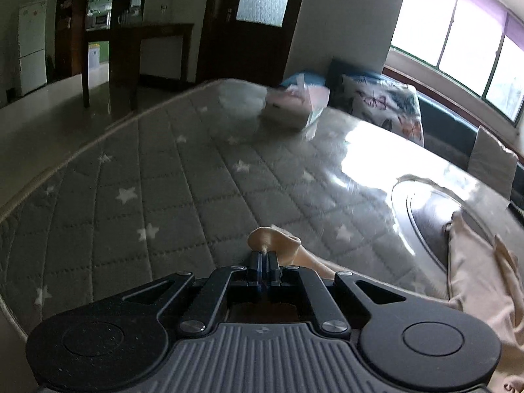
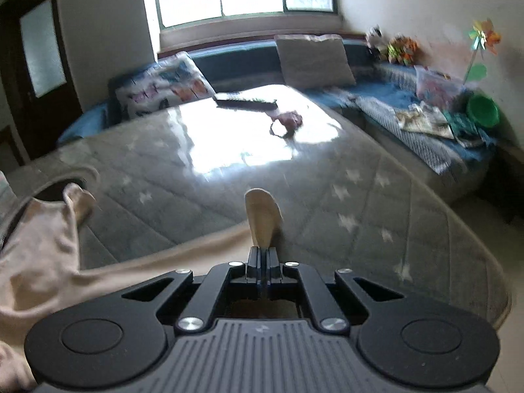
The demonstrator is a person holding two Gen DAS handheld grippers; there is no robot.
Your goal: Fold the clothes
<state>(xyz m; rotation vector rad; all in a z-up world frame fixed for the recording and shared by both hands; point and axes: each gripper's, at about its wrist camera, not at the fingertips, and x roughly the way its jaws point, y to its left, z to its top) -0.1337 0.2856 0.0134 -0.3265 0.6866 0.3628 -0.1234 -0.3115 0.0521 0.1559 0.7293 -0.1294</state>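
Note:
A beige garment lies at the near edge of a table under a grey quilted cover with white stars. My left gripper is shut on one corner of it, and a fold of cloth sticks up past the tips. In the right wrist view the same beige garment stretches from the left side across to my right gripper, which is shut on another corner; a flap stands up above the tips. The cloth hangs taut between the two grippers, just above the cover.
A folded stack of pale clothes lies at the table's far end. A dark flat object and a small pink bundle lie in the sunlit patch. A sofa with cushions runs behind, with a green bowl on it.

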